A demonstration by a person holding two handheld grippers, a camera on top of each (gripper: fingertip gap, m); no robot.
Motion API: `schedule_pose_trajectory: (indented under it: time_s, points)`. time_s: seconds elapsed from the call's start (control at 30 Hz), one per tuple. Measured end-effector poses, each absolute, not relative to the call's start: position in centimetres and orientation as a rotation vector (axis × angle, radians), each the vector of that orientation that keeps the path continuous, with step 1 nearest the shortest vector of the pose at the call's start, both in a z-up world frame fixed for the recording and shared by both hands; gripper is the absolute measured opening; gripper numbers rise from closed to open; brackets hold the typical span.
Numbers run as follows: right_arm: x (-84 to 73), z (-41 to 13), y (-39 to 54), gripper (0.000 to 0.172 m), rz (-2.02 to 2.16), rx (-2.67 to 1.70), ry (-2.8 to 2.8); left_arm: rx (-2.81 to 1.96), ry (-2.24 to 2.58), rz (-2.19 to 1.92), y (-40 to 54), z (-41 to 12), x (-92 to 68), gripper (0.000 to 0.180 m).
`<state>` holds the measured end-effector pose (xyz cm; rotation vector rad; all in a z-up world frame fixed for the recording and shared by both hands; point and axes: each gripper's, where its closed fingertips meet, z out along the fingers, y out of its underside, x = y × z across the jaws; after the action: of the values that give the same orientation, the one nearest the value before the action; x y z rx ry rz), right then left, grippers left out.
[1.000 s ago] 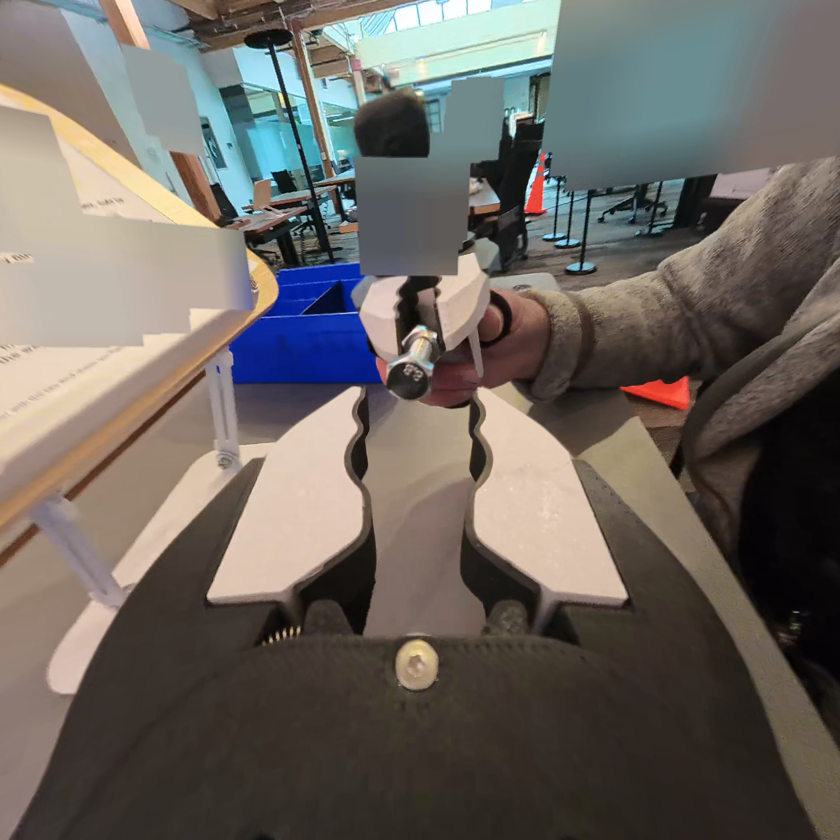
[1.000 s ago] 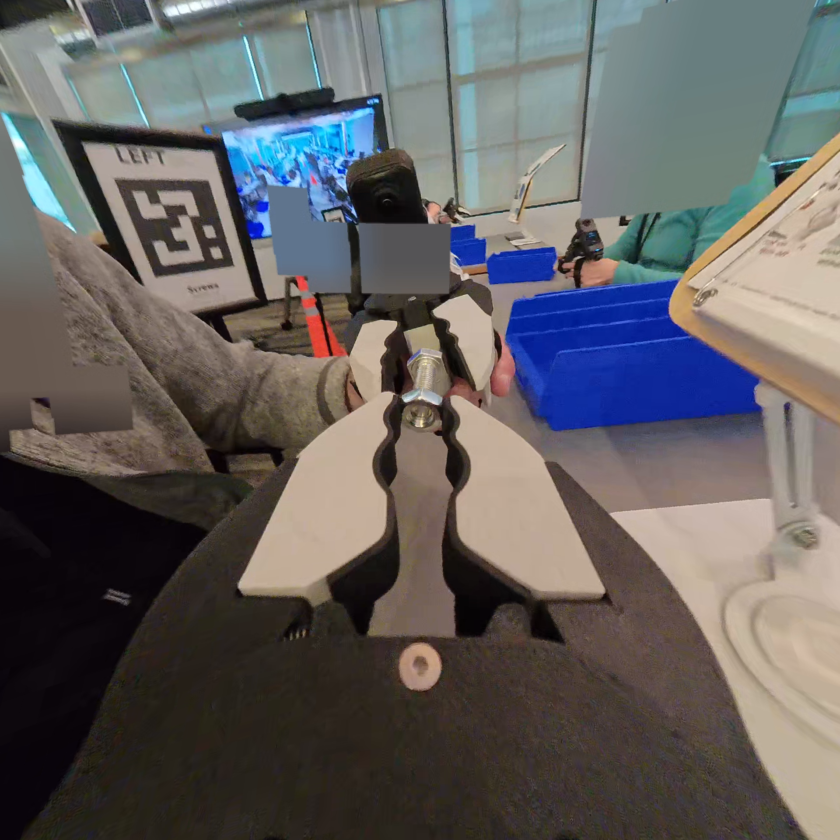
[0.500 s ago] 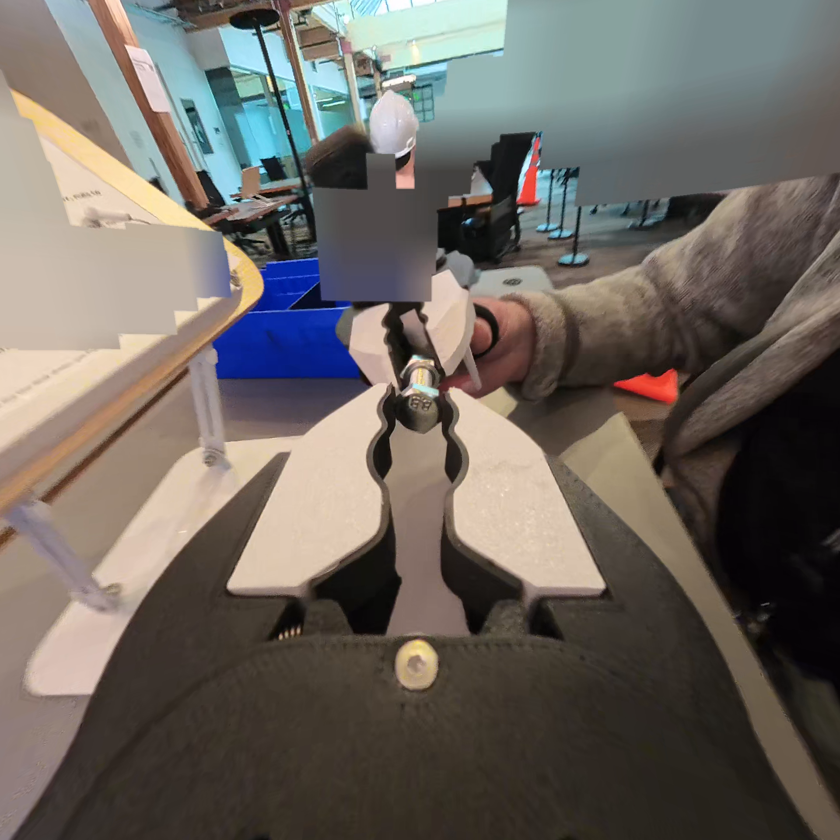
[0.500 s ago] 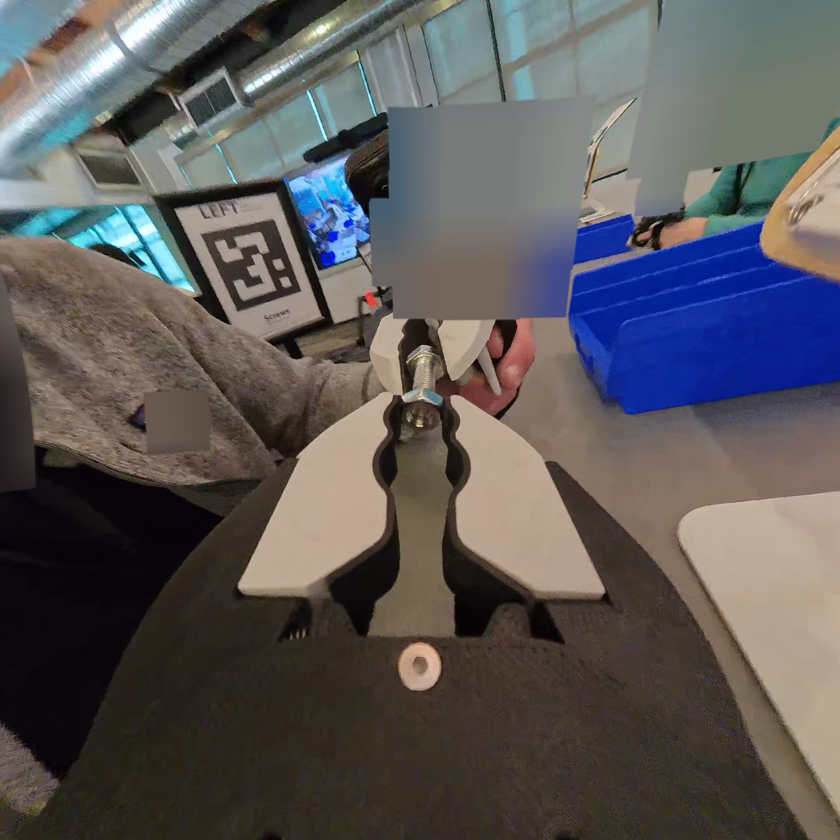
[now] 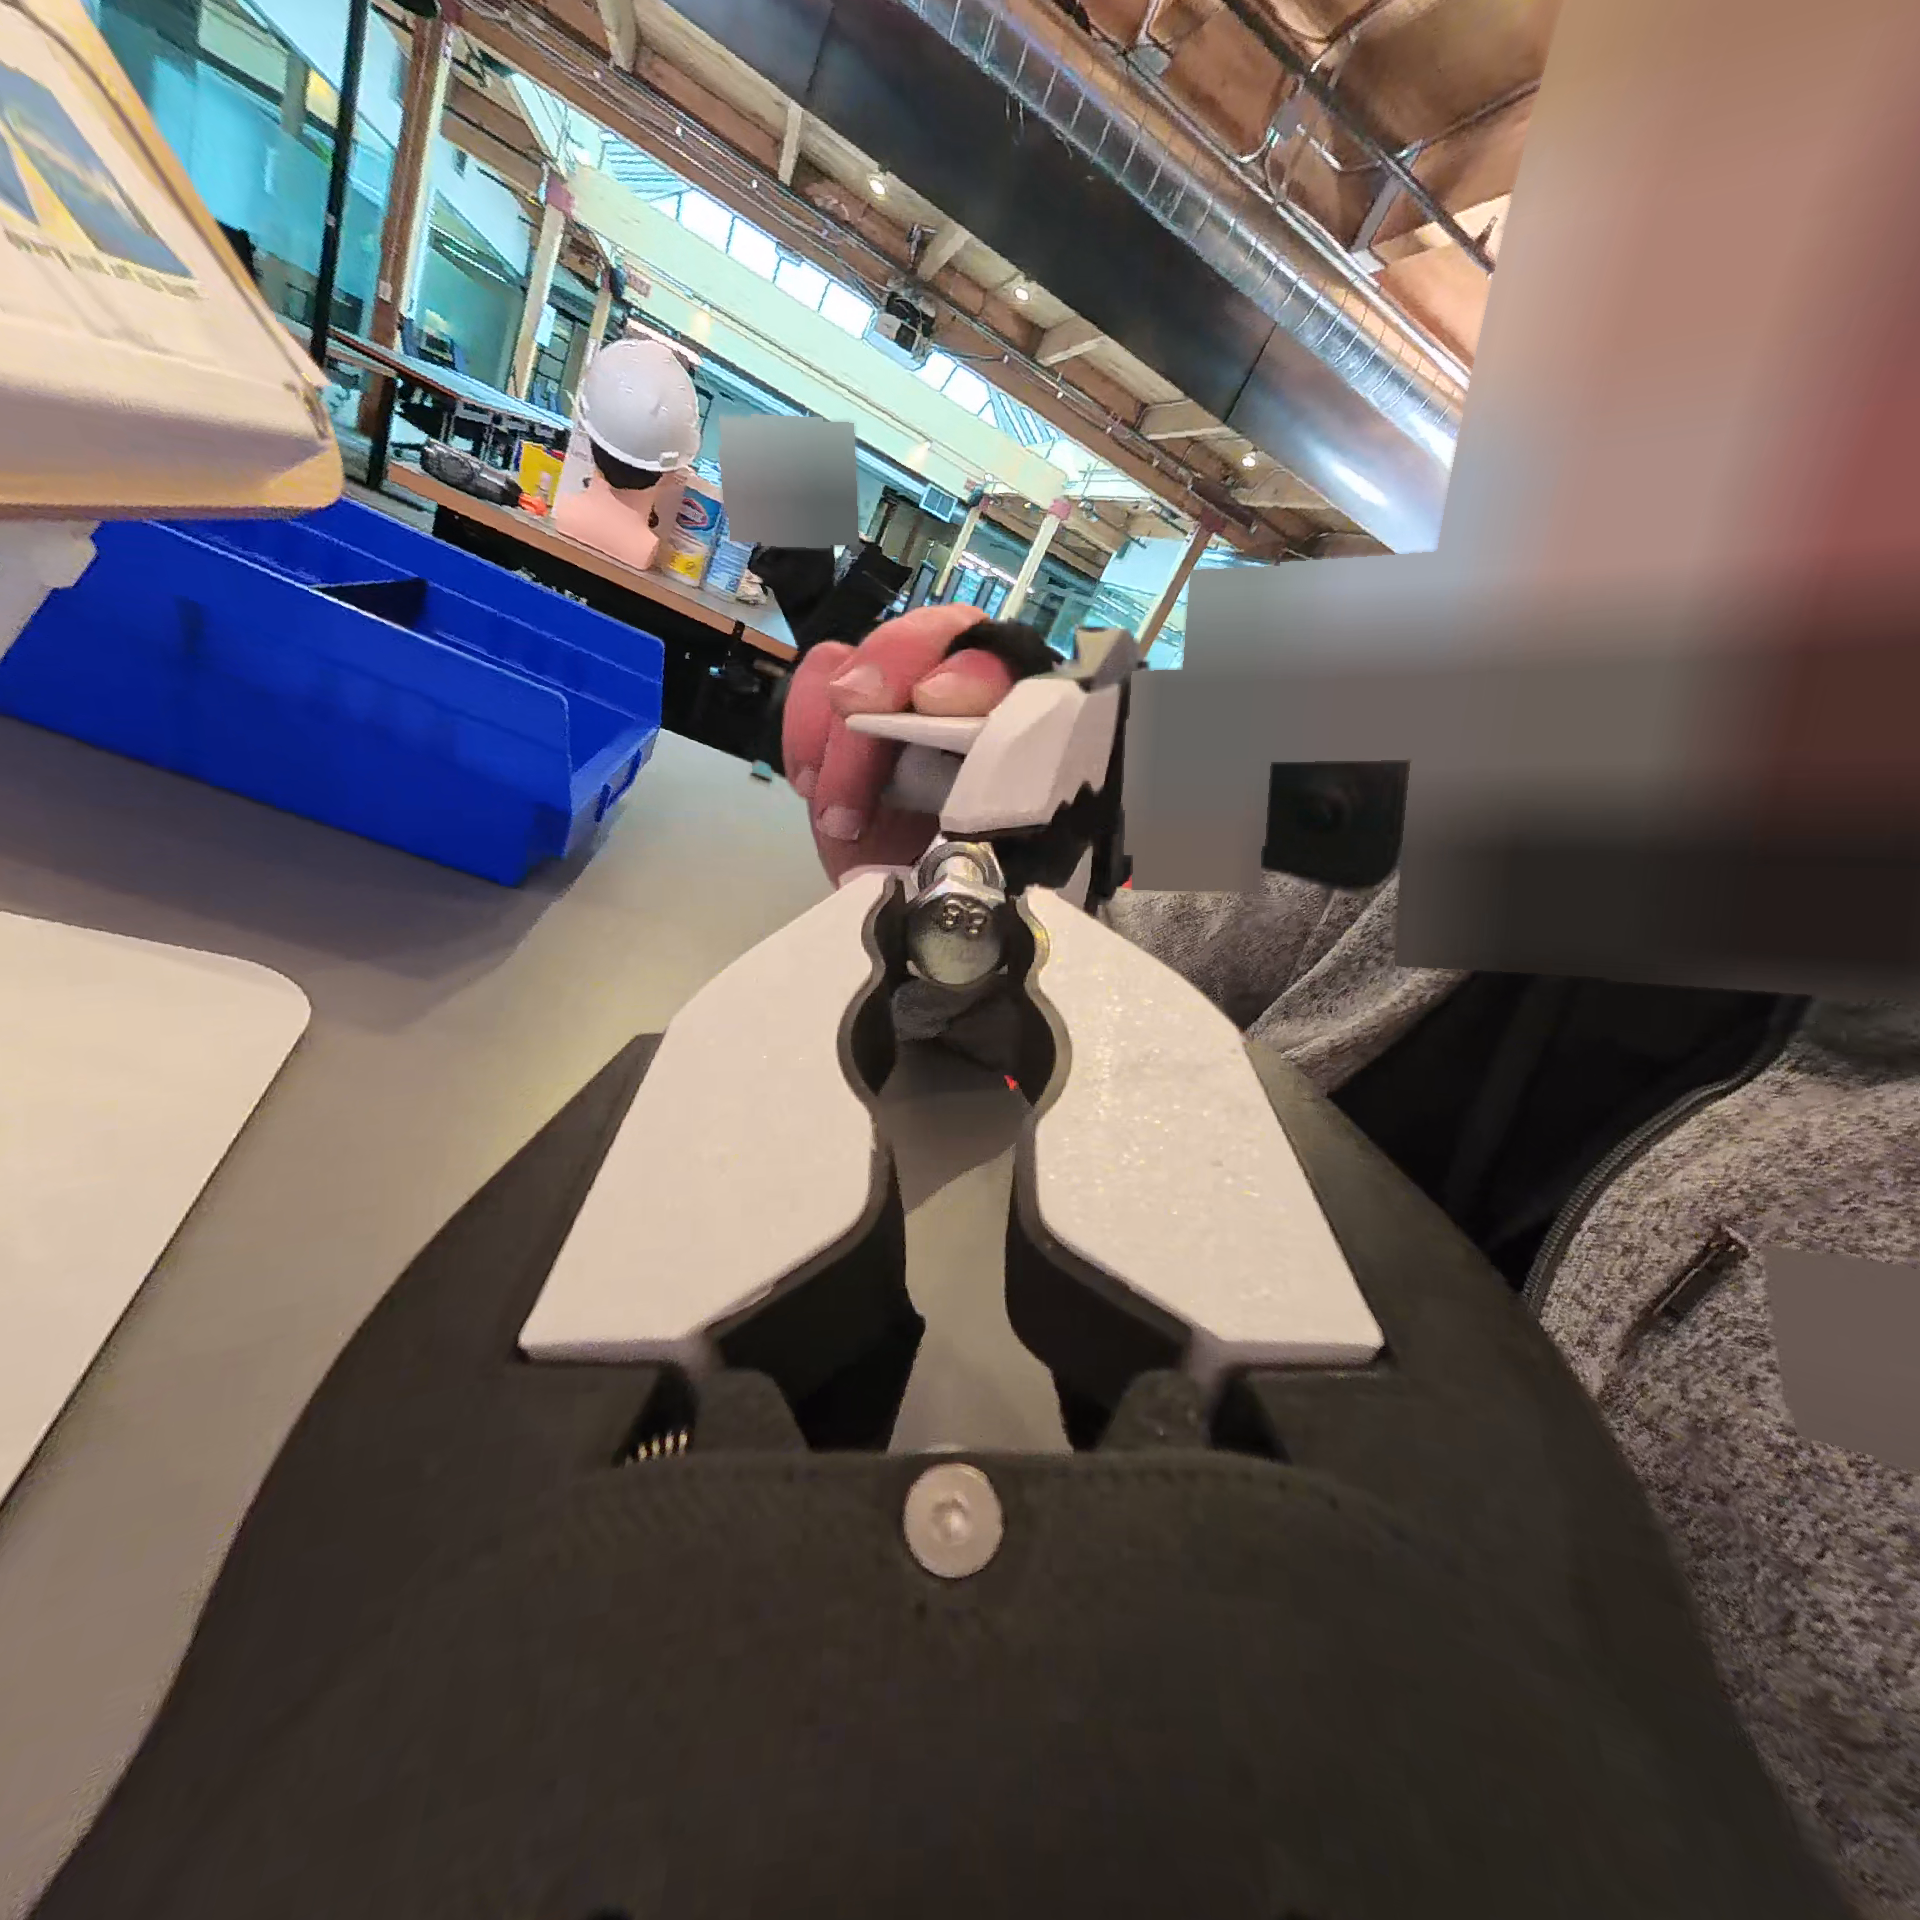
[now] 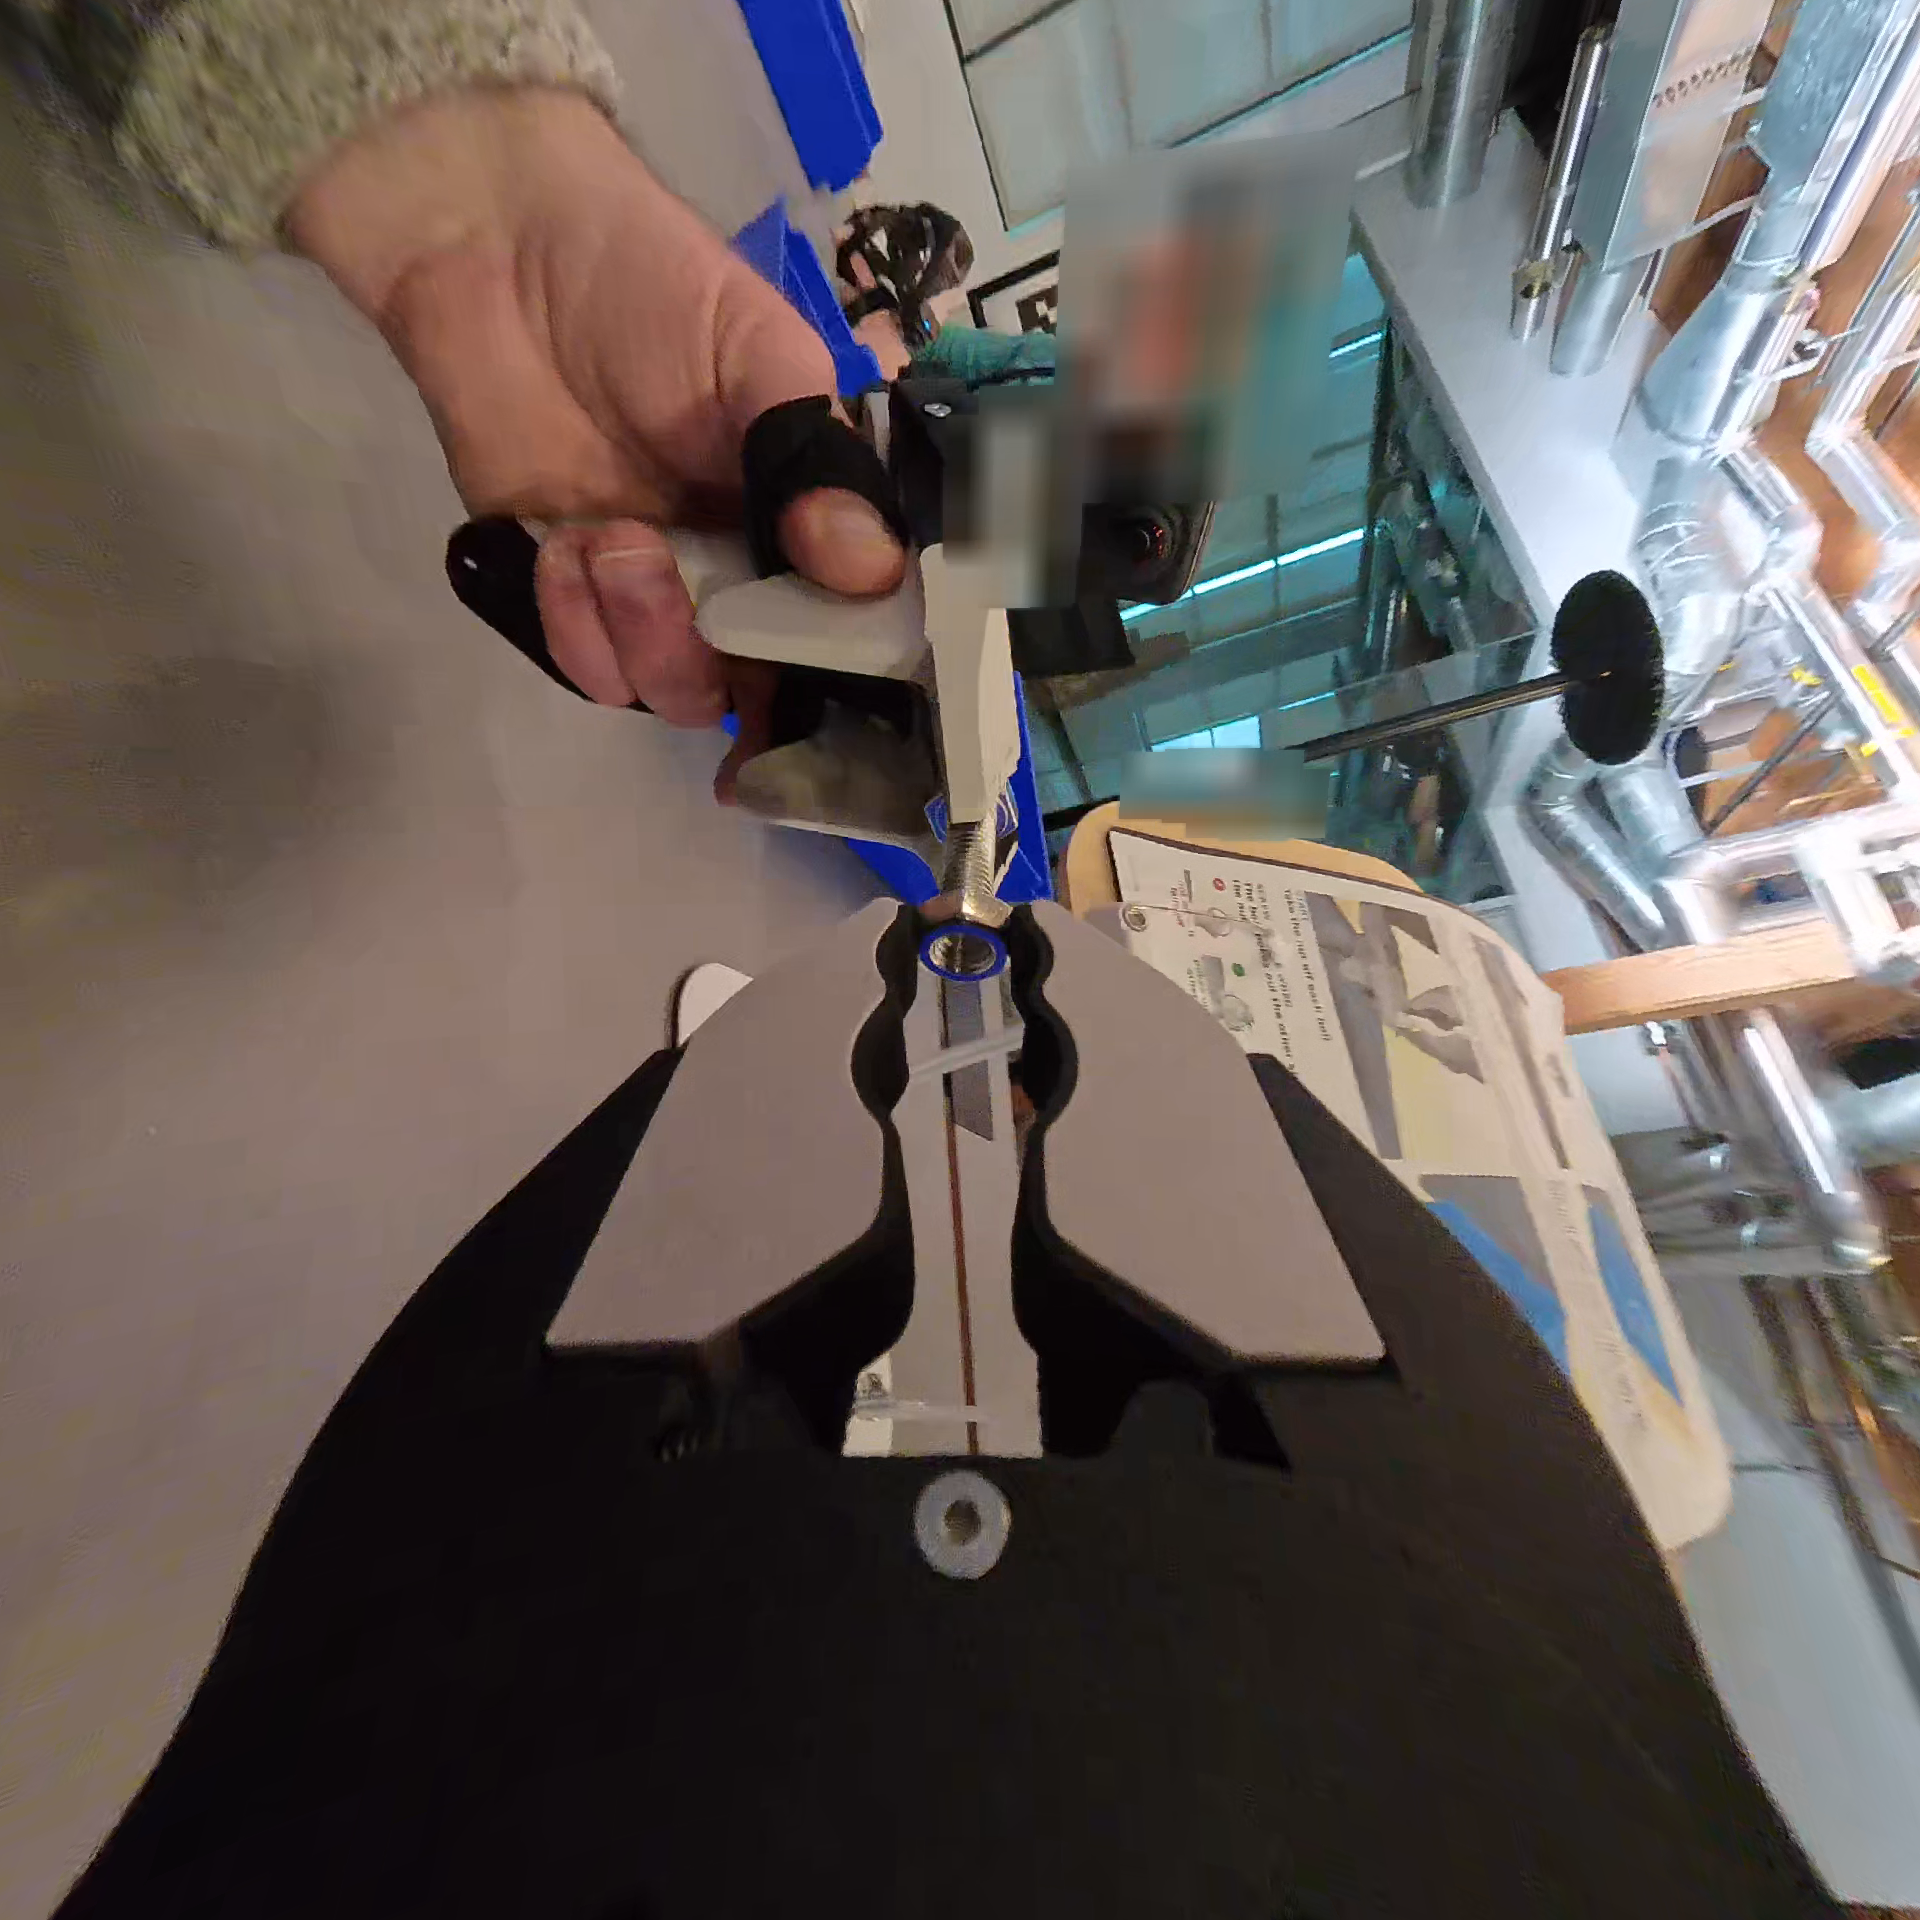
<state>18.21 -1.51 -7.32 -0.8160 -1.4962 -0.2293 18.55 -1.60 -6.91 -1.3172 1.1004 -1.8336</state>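
**One bolt, one nut, two clamps**

At centre frame the left gripper [image 5: 954, 914] is clenched on the hex head of the single bolt [image 5: 951, 940]; the right gripper [image 6: 961, 935] grasps its one nut [image 6: 964, 951]. Misaligned grippers could jam the threads or slip the head. One blue bin [image 5: 343, 686] sits at middle left.

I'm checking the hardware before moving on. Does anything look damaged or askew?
Nothing stands out. The left claw grips the bolt by its head, the right claw grips the nut, and the threaded shank runs straight between them.
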Motion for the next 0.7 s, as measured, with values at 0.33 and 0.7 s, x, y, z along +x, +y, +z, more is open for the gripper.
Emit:
schedule_pose_trajectory:
  time_s: [0.33,0.7]
  points:
    - [18.3,-7.1,-1.8,0.017,-0.103,-0.87,-1.489,-1.278,1.12,-1.815,-1.6,-6.8,18.6,0.019]
    - [19.2,-6.0,-1.6,0.018,1.007,-1.208,-1.249,-1.117,1.304,-1.157,-1.4,-6.7,19.0,0.034]
